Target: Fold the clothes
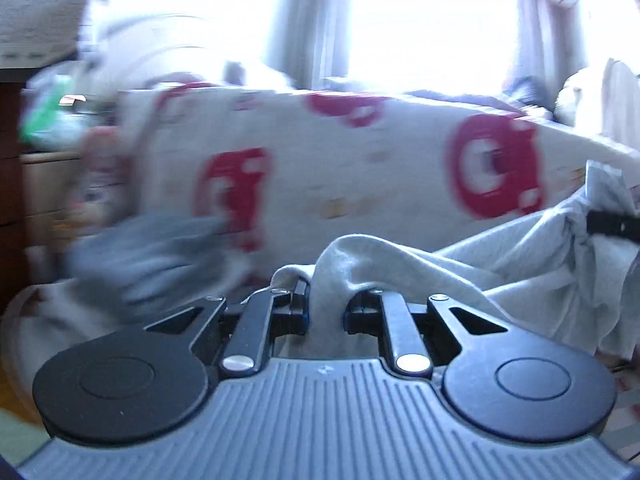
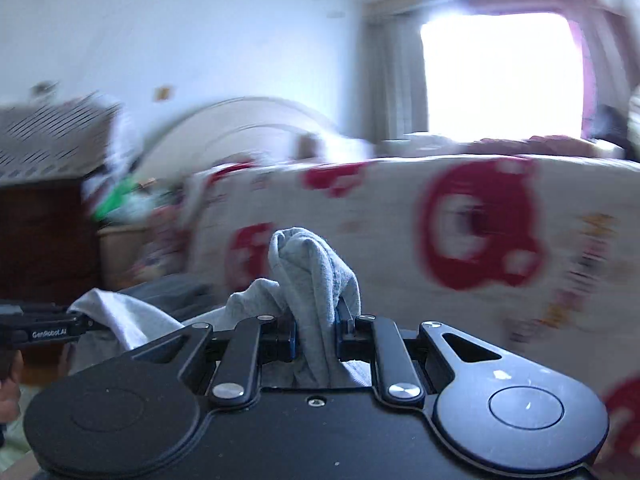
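With both jaws clenched on the grey garment (image 1: 400, 264), lifted before the bed (image 1: 360, 168), next comes spreading it flat.

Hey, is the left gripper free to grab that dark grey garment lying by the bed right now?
Probably not. The left gripper is already shut on the light grey garment, so its jaws are occupied; the dark grey garment lies off to its left, blurred.
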Motion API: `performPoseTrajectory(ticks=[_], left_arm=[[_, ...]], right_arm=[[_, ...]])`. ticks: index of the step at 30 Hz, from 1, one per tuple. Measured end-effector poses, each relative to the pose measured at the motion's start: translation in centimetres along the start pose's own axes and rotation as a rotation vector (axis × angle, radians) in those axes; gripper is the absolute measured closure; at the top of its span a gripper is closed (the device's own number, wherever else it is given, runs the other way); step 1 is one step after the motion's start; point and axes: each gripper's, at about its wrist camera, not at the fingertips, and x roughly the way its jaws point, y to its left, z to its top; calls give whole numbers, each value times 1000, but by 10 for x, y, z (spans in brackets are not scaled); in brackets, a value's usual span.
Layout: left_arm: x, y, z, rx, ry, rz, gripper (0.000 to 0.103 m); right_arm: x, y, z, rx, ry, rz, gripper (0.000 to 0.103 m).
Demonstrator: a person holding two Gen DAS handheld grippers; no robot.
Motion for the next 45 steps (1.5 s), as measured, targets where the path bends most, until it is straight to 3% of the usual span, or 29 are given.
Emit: performPoseTrajectory(ticks=[2,3,4,6,8,13,18,24,30,35,40,45], left_arm=[[32,-17,-7,-51,46,-73,73],[50,-25,-12,-73,96,-94,47],[70,-30,-21,-91,188,-91,42],[89,-30,-42,-85,296,-65,42],[98,-26,-64,-61,369,-32,42],[122,-15,-120,0,550,52,41],[138,25,-143,-49,620,117,36],[155,42,-170,-60,661,99,36],[155,36,-179,-49,687,32,34],[157,42,-185,-168,727,-49,32],[162,35,-196,-175,776,-83,23],[173,30,-212,-172,817,-37,18]], right_arm=[[-7,-37,-11,66,24,-116,77],[-4,-57,-26,101,57,-197,60],[0,-75,-41,135,104,-282,52],[16,-105,-78,198,238,-450,50],[28,-127,-113,260,319,-508,50],[63,-155,-178,487,455,-394,50],[82,-148,-213,483,551,-377,50],[83,-136,-218,485,577,-291,41],[88,-125,-216,451,598,-239,41],[89,-121,-213,454,592,-174,41],[87,-109,-207,473,562,-40,41],[91,-86,-206,533,565,150,41]])
